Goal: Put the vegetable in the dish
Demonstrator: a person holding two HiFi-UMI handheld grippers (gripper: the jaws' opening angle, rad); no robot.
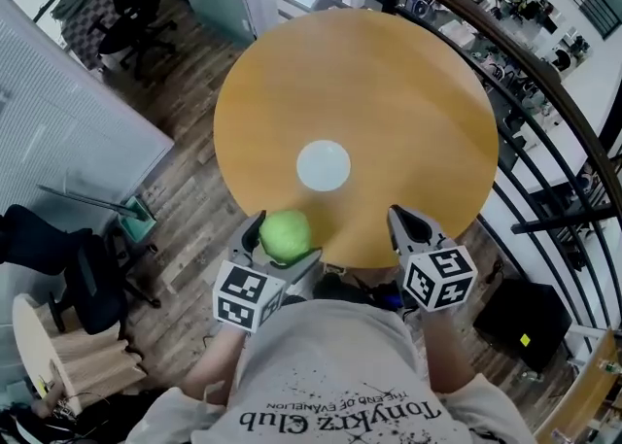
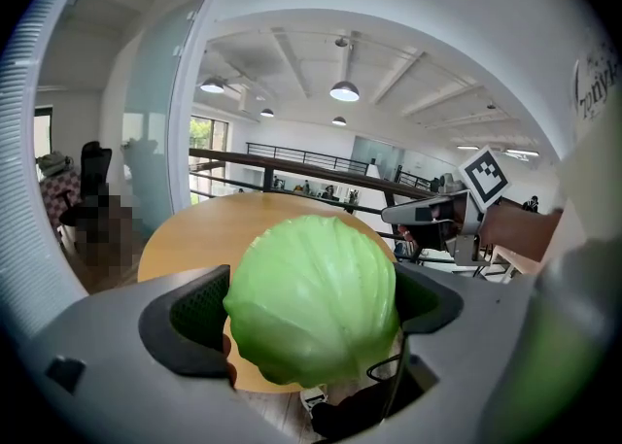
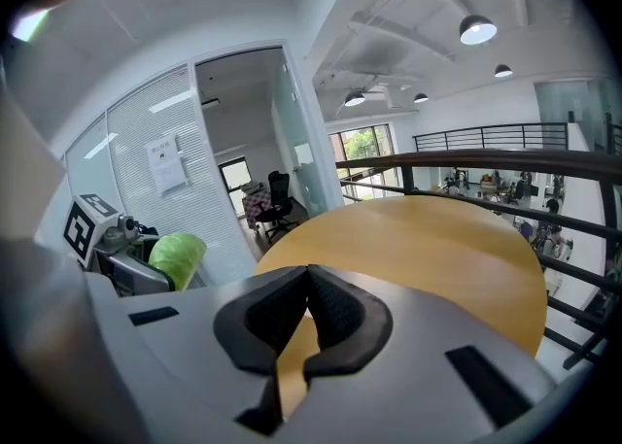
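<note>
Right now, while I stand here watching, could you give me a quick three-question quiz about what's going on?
1. Pick one: the cabbage is held by A) the left gripper, B) the right gripper, C) the white dish.
2. True or false: the right gripper is wide open.
3. Fill in: the white dish lies empty on the round ___.
Key: 1 A; 2 false, its jaws are together on nothing; 3 table.

Left tongs (image 1: 284,241) loaded; right tongs (image 1: 405,225) together, empty.
</note>
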